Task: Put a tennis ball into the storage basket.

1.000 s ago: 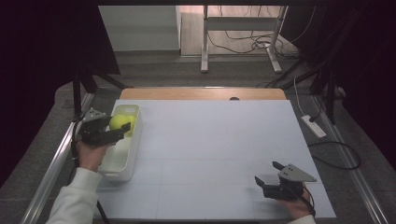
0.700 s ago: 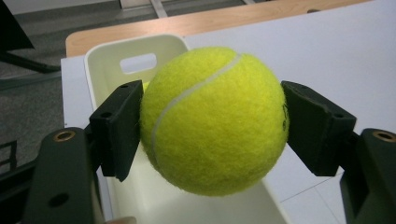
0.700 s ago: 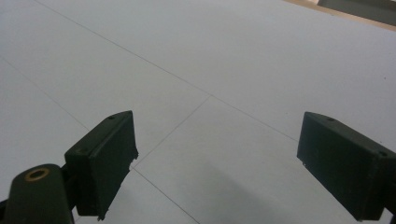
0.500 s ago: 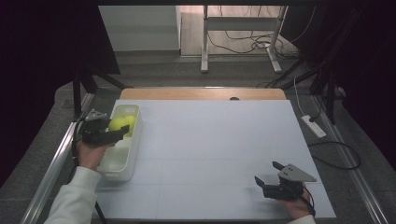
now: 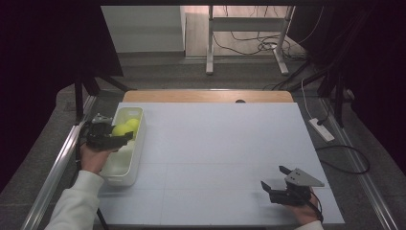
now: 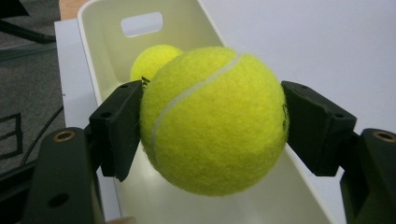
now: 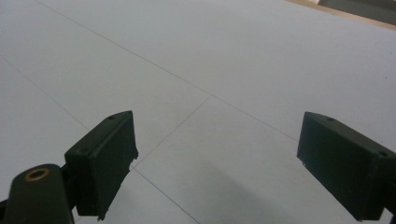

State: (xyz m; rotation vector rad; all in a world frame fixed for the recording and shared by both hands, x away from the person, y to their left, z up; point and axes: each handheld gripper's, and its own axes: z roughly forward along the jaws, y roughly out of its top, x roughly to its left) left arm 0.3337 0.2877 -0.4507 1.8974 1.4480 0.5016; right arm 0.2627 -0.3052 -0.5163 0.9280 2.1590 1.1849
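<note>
The left gripper [image 6: 212, 126] pinches a tennis ball [image 6: 215, 119] across its middle, held above the white bin [image 5: 125, 167]. A second tennis ball [image 6: 152, 60] lies in the bin just beyond. Keep the squeeze centred and lift straight, clear of the bin's walls. The right gripper [image 5: 276, 181] waits spread, well apart from the bin.

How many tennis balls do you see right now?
2. One tennis ball clamped in the left gripper above the white bin; a second ball inside it. More may be hidden.
</note>
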